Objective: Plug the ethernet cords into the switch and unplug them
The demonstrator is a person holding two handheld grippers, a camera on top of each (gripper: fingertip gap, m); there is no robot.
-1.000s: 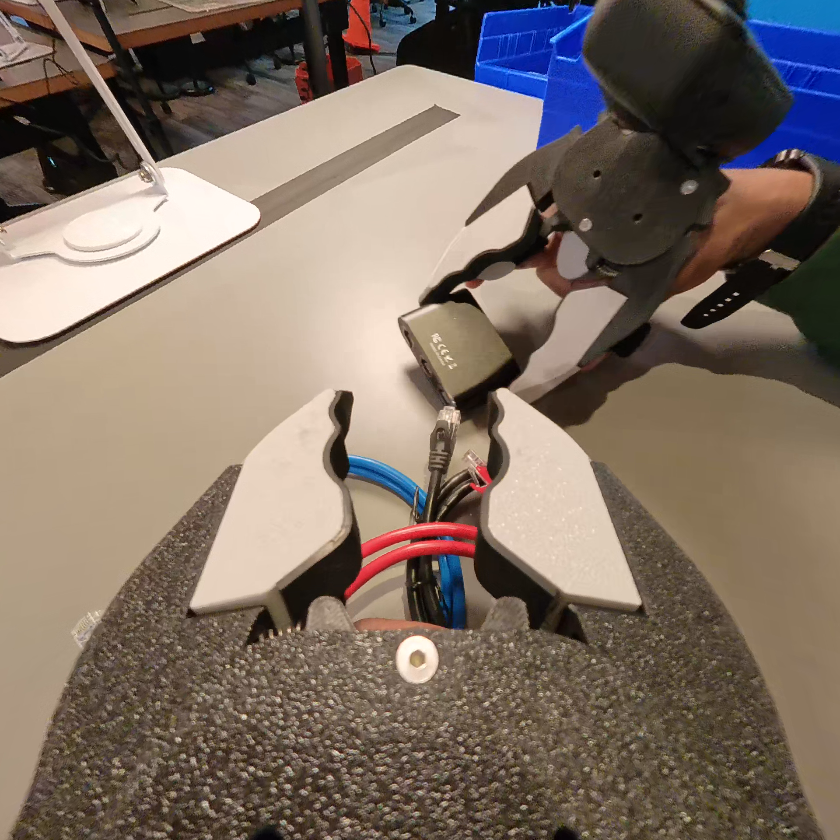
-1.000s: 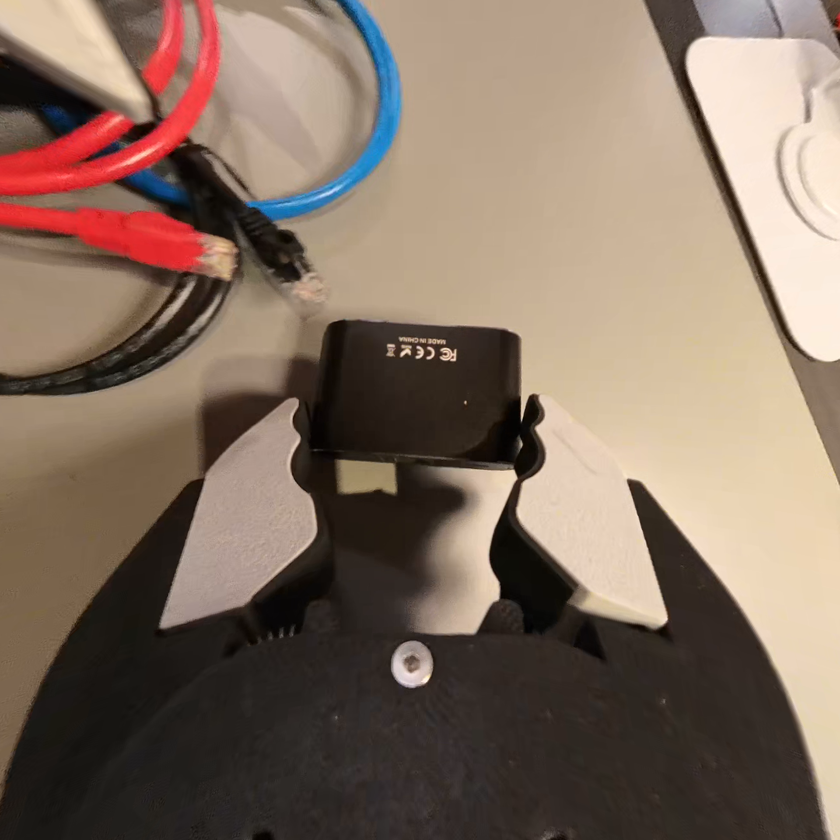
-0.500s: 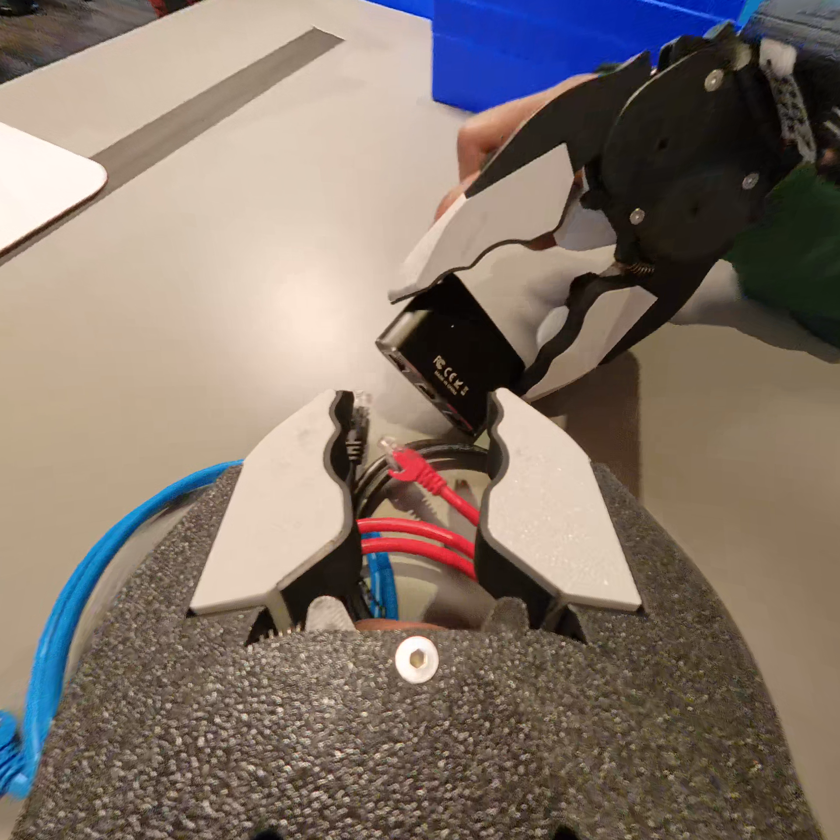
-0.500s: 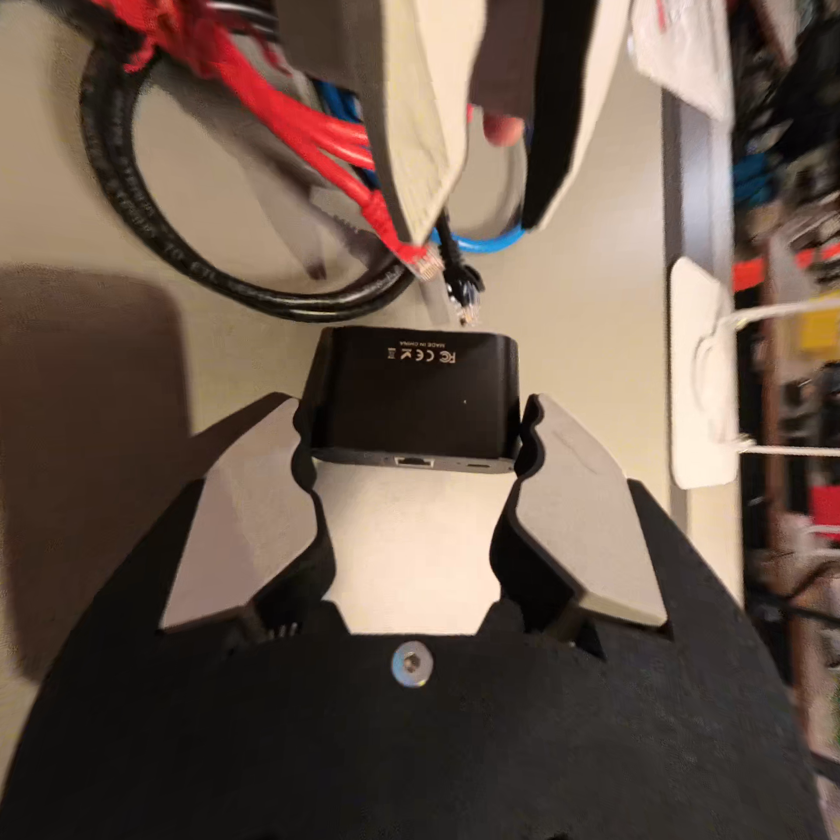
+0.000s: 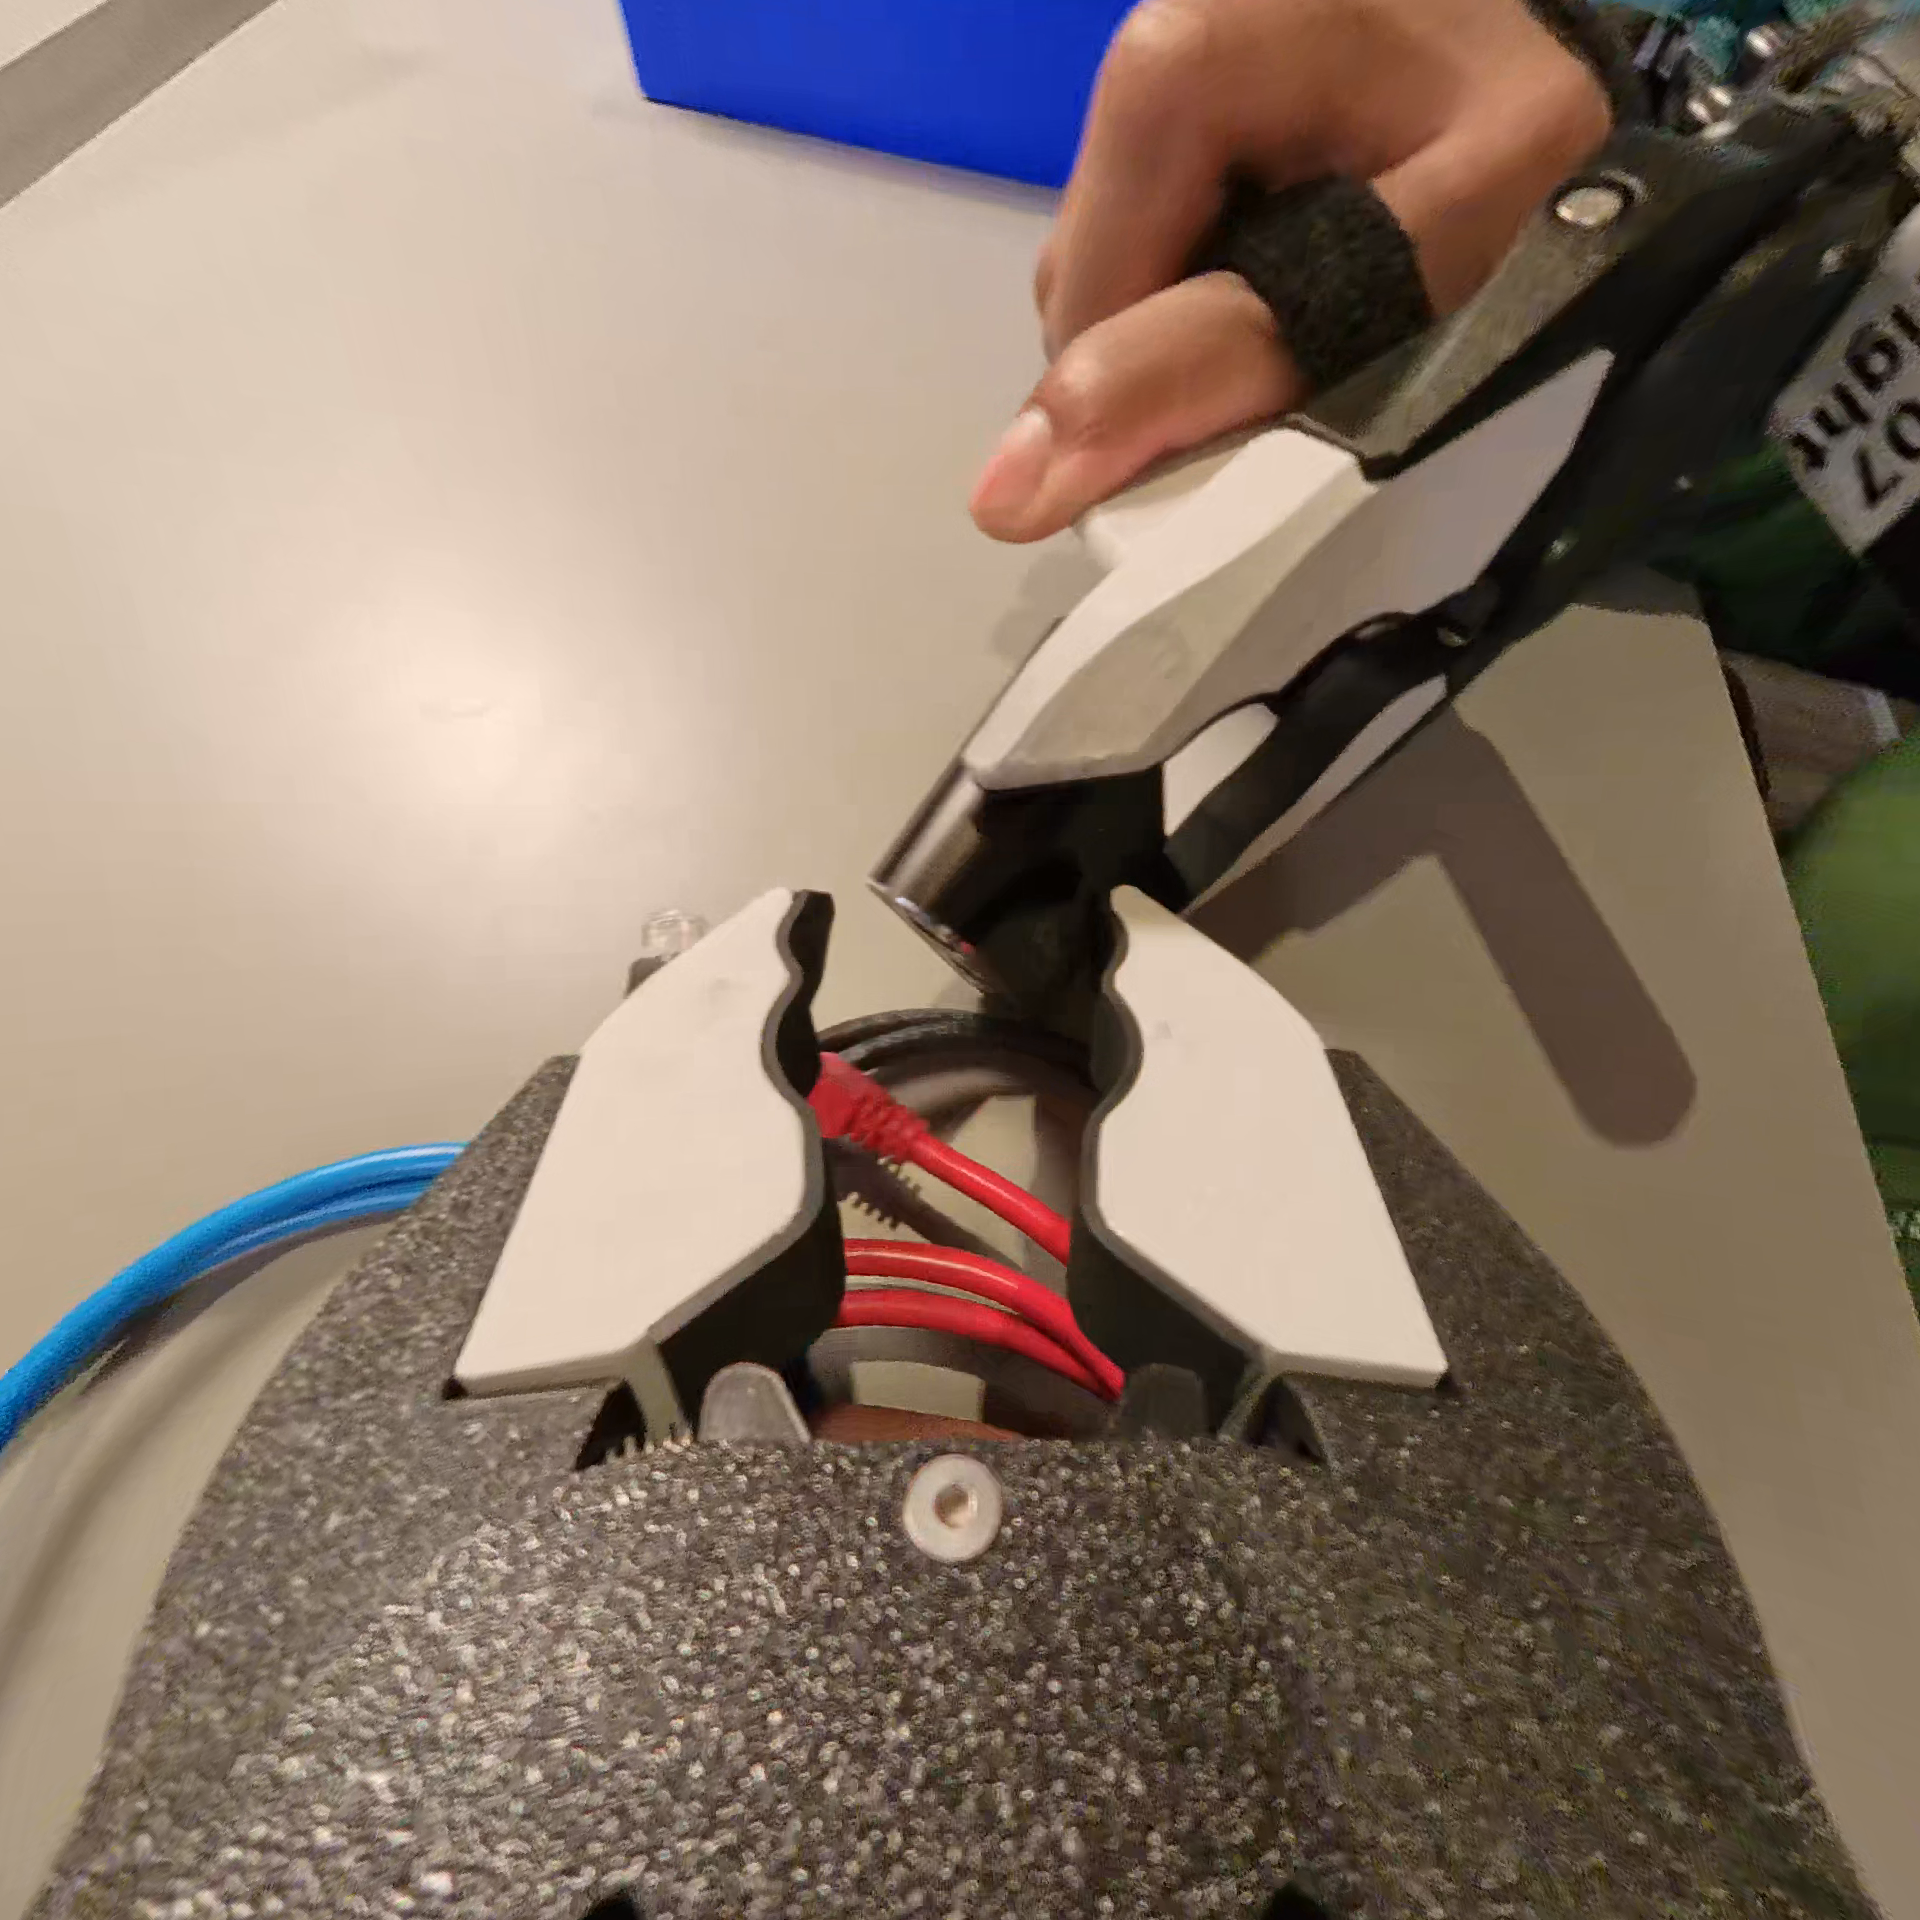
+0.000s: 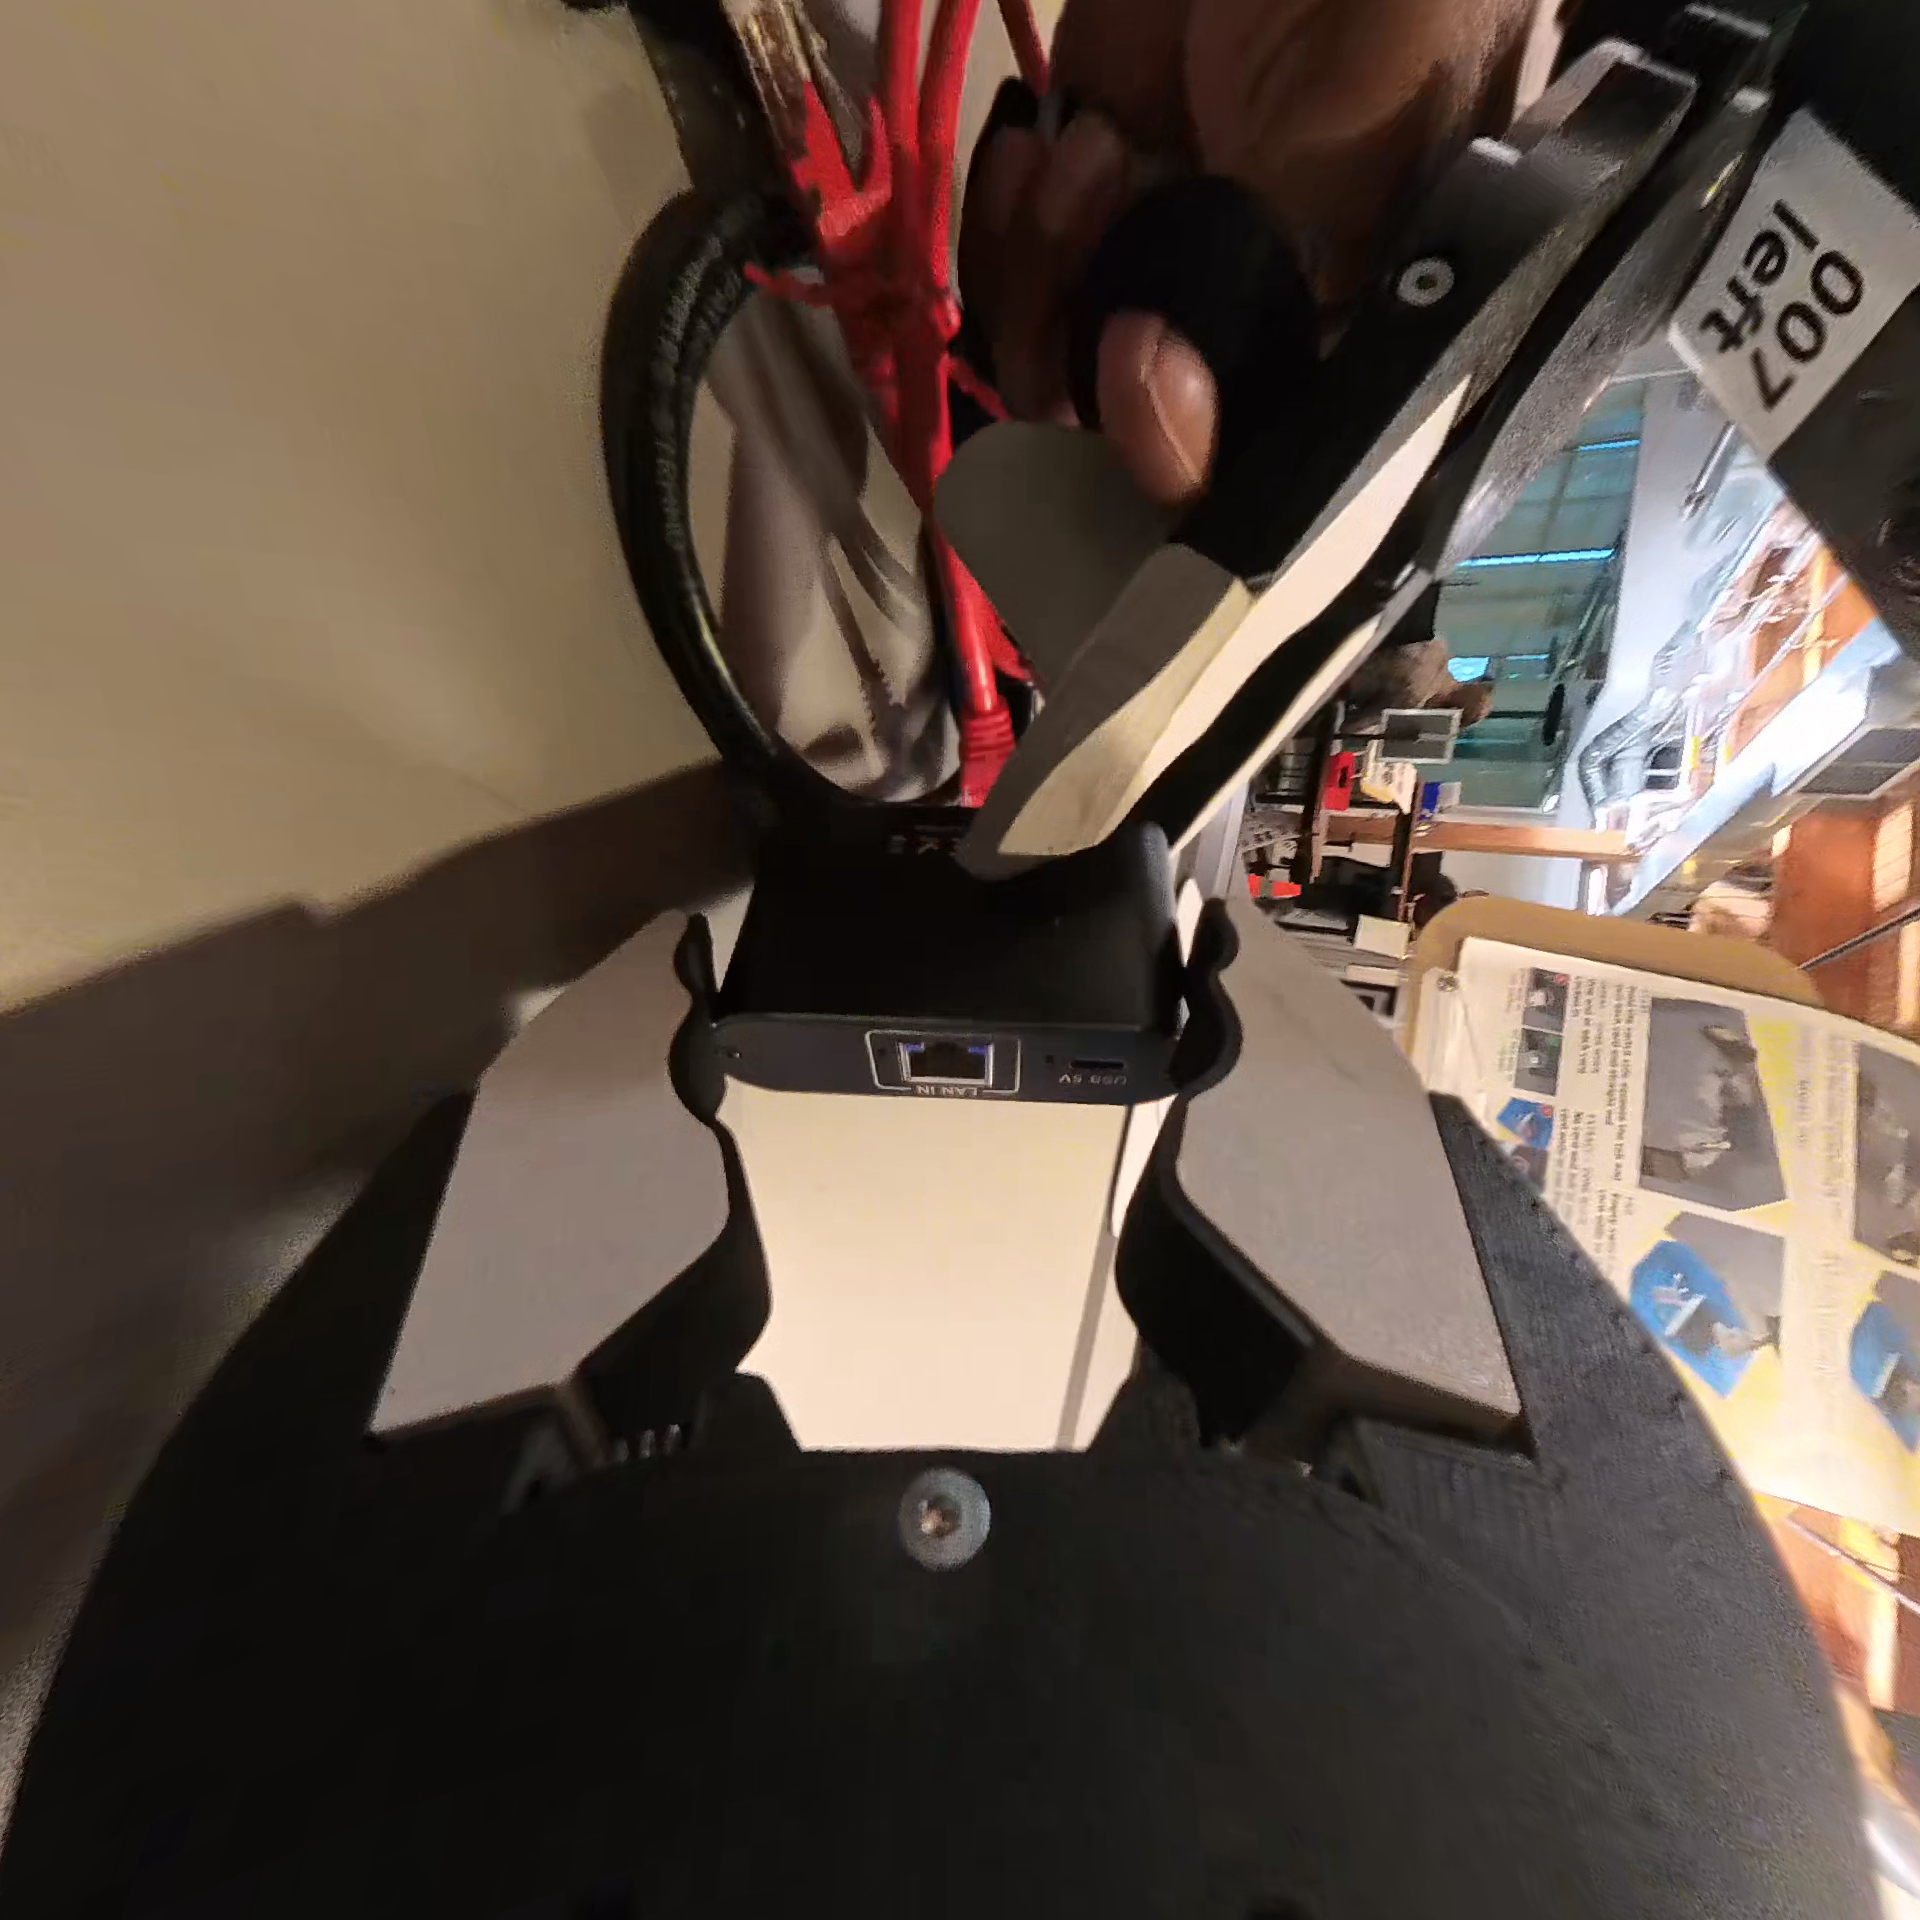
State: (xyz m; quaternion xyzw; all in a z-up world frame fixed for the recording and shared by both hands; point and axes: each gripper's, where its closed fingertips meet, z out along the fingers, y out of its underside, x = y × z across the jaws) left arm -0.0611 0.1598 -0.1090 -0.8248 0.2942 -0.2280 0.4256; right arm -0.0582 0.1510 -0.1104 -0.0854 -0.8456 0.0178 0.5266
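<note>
My right gripper [image 6: 951, 987] is shut on the small black switch [image 6: 894, 935], one finger on each short side, and holds it tilted above the table. A port on its near face points at the camera. In the left wrist view the switch [image 5: 935, 862] hangs just past the tips of my left gripper [image 5: 966, 925], which is open. A red cord [image 5: 935, 1153], a black cord [image 5: 935, 1023] and their plugs lie loose between its fingers. A clear plug tip [image 5: 670, 925] shows beyond its left finger. In the right wrist view a left fingertip [image 6: 1039, 810] overlaps the switch's top.
A blue cord [image 5: 208, 1236] loops off to the left on the grey table [image 5: 416, 520]. A blue bin [image 5: 831, 94] stands at the back. The table edge [image 5: 1766, 1039] runs close on the right. A person's hand [image 5: 1247, 208] grips the right gripper.
The right gripper lifted and turned the switch, so its port face now shows, and brought it up to the left gripper's tips. The left gripper swung right; the lamp base left view.
</note>
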